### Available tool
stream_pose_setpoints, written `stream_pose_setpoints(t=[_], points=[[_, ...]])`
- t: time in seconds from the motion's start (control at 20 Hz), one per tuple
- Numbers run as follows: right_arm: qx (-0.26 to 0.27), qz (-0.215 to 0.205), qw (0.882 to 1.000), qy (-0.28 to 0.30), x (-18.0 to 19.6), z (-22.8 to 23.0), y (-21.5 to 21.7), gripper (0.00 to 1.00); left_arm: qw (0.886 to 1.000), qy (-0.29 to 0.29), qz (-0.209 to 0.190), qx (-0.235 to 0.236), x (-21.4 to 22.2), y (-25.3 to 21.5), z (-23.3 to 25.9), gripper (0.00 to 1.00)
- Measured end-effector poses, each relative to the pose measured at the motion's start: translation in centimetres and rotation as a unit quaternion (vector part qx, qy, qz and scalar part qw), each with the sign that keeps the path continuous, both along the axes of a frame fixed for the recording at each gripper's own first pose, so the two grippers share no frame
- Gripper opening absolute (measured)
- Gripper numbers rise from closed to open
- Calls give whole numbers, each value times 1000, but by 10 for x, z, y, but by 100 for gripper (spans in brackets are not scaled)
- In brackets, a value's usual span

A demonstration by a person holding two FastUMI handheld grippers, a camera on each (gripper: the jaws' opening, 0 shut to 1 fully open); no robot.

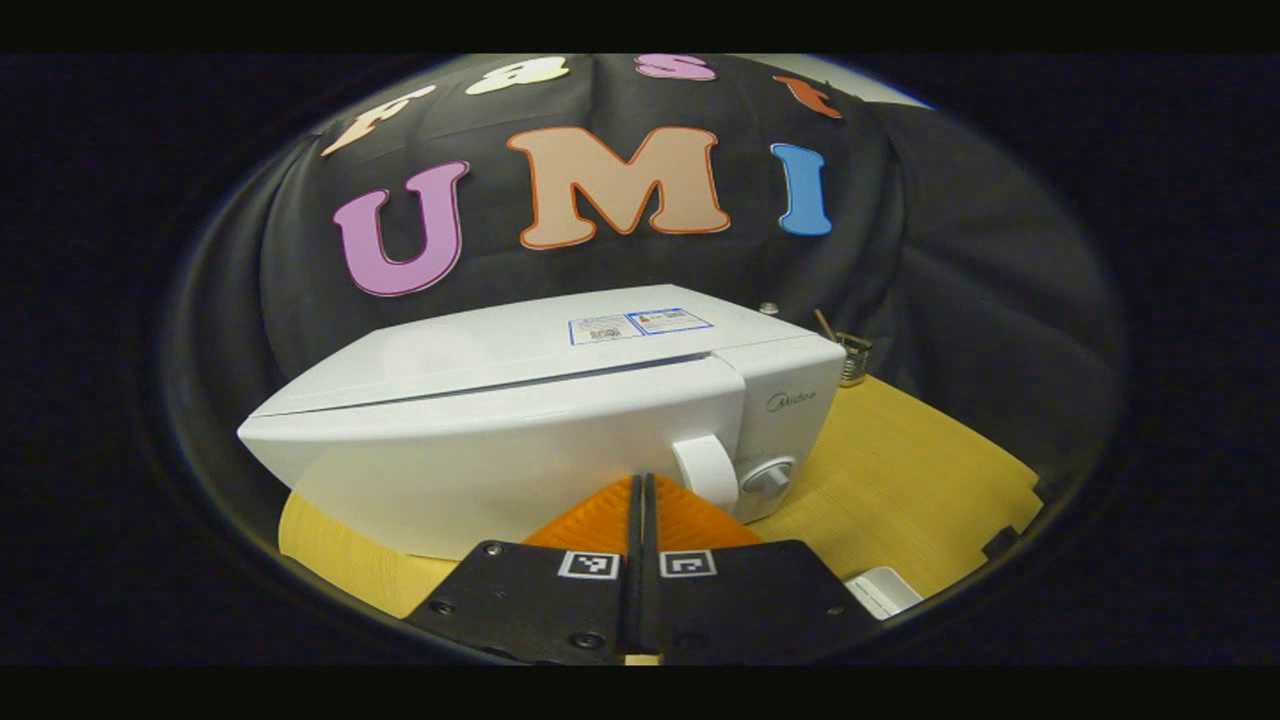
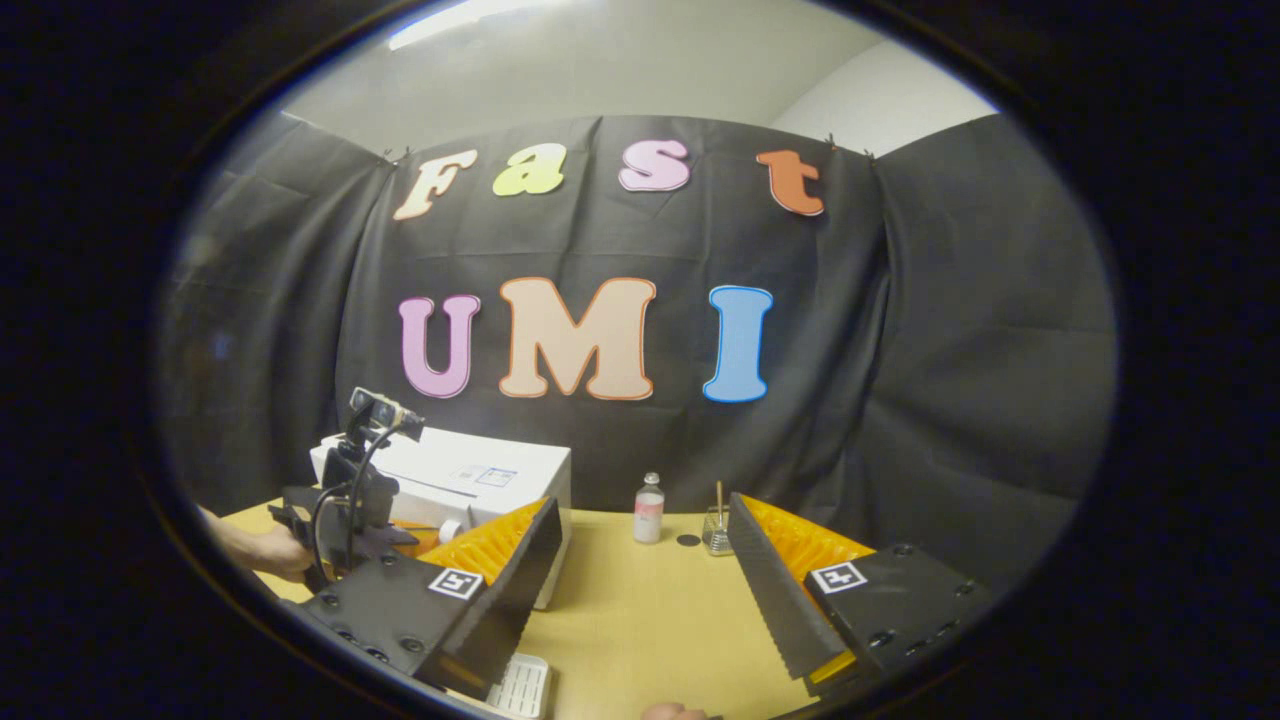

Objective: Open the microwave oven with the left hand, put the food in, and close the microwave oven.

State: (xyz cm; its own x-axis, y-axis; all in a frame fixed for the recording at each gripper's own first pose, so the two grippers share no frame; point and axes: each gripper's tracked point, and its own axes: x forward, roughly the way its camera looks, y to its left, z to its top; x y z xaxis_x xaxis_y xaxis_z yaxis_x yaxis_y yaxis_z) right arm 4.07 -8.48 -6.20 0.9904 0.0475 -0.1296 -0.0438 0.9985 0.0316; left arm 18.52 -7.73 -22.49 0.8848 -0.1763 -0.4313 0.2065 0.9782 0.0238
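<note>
1. The table [image 2: 650, 610] is a yellow wooden surface, and all the other things stand on it.
2. The microwave oven [image 1: 520, 420] is white and stands on the table in front of the black cloth wall. Its door looks closed, with only a thin seam under the top panel. In the right gripper view the same oven [image 2: 480, 475] is at the left side, far back on the table.
3. The left gripper [image 1: 643, 505] is just in front of the oven door, near the handle. Its two fingers are pressed together with nothing between them. In the right gripper view this gripper [image 2: 350, 500] is beside the oven, and a hand [image 2: 270, 550] holds it.
4. The right gripper [image 2: 640, 560] is above the table, well apart from the oven. Its fingers are spread wide and hold nothing.
5. The door handle [image 1: 706, 470] is white and upright, and a round knob [image 1: 768, 476] is just beside it on the control panel.
6. A small bottle [image 2: 649, 508] with a pink label stands upright near the wall.
7. A small glass jar [image 2: 716, 530] with a stick in it stands just beside the bottle, with a dark round spot between them.
8. A white ribbed tray [image 2: 520, 688] lies at the near edge of the table; I cannot tell if food is in it.
</note>
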Motion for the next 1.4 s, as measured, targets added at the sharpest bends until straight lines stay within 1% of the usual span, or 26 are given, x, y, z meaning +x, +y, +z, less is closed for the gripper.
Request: stream_pose_setpoints(t=[0.05,0.1,0.15,0.2,0.3,0.4,0.5,0.55,0.65,0.75,0.8,0.85,0.95,1.0,1.05,1.15,1.2,1.25,1.3,1.35,1.4], points=[[1,-2,1000,0,1,-1,-2,100,1000,11,-9,-3,-2,-3,-2,1],[2,-1,1000,1,1,-1,-2,97,1000,25,-6,-8,-5,-5,-7,1],[2,-2,1000,0,1,-1,-2,100,1000,18,-11,-9,-4,-5,-4,1],[2,-3,1000,1,1,-1,-2,97,1000,15,-14,-9,-3,-5,-2,0],[5,-1,1000,5,2,-4,0,97,1000,16,-7,6,-7,2,1,0],[8,0,1000,5,2,-2,3,97,1000,-6,-5,21,-10,7,19,1],[7,2,1000,5,4,-2,8,97,999,-40,-5,17,-21,9,50,1],[8,5,1000,5,4,-2,11,97,998,-57,1,15,-27,13,66,1],[7,10,1000,5,6,-2,16,97,997,-82,11,5,-40,19,97,0],[9,16,1000,8,7,-2,22,97,994,-107,20,-15,-56,25,127,1],[10,18,1000,7,9,0,26,97,993,-113,24,-24,-63,29,139,1],[12,20,1000,5,11,2,28,100,992,-117,31,-29,-72,33,149,1],[14,27,1000,-2,14,9,38,100,989,-131,48,-39,-88,46,168,0],[13,31,999,-5,14,12,42,100,988,-140,50,-52,-95,49,177,0],[11,36,999,-7,15,13,47,96,984,-157,46,-77,-102,47,187,1],[6,43,999,-6,15,11,54,96,977,-178,55,-102,-113,55,200,65],[7,49,999,-4,15,10,59,97,977,-177,66,-96,-115,63,200,97],[8,51,999,-4,14,11,63,97,978,-174,72,-86,-123,68,195,94],[10,53,999,-4,14,12,66,97,979,-173,73,-79,-126,71,195,98],[10,57,998,-4,14,12,71,97,980,-168,71,-76,-129,71,194,96],[10,60,998,-3,14,11,75,96,981,-164,66,-80,-133,70,194,98]])
